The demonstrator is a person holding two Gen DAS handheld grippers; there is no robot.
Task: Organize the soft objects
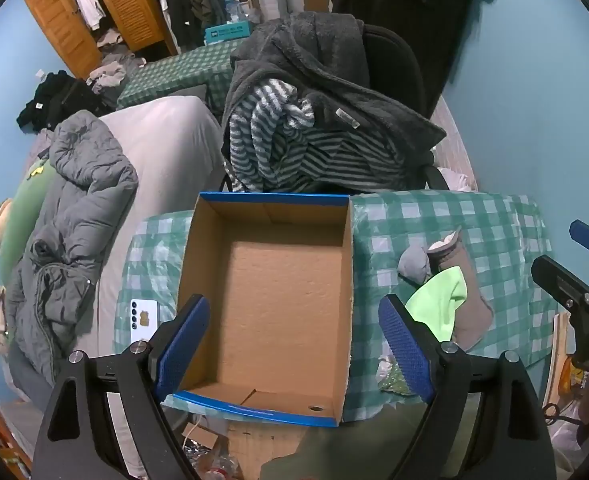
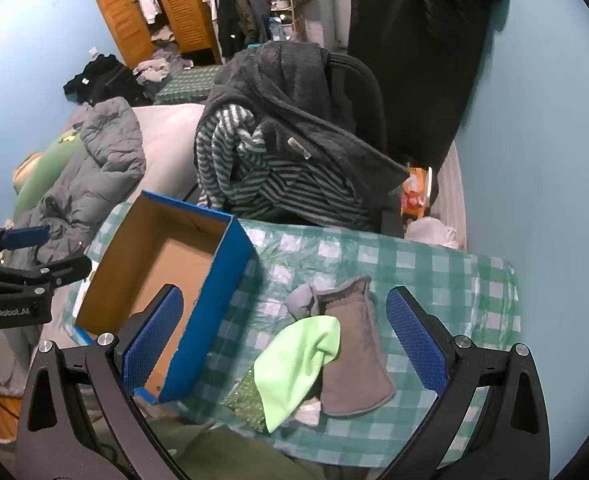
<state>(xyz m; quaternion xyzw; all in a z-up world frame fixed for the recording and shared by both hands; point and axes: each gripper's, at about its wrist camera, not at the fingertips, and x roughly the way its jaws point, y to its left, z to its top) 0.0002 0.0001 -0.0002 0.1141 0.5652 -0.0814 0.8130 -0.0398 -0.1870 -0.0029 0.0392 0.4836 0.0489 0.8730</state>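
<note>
Right now both claws are released, fingers spread wide with nothing between them. The left gripper hangs over the open cardboard box, whose brown floor fills the gap between its blue pads; the box's long axis runs straight ahead of this claw, away from the camera, and its near blue rim sits just under the fingers. To the right of the left claw, beyond its right finger, lies the pile of soft things on the checked tablecloth.

The right gripper hovers above that pile, which sits between its two fingers and slightly ahead. The brown-grey cloth pad is the longest piece: its long axis runs forward and a little leftward from the claw, with the narrow end pointing away and the broad rounded end nearest the camera. The lime-green cloth lies over its left edge, pointing down toward the claw's base. A small grey bundle touches the pad's far end.

Under the green cloth a speckled green item and a bit of white fabric peek out; what they are cannot be made out. The box's near corner is hidden behind the right claw's left finger.
</note>
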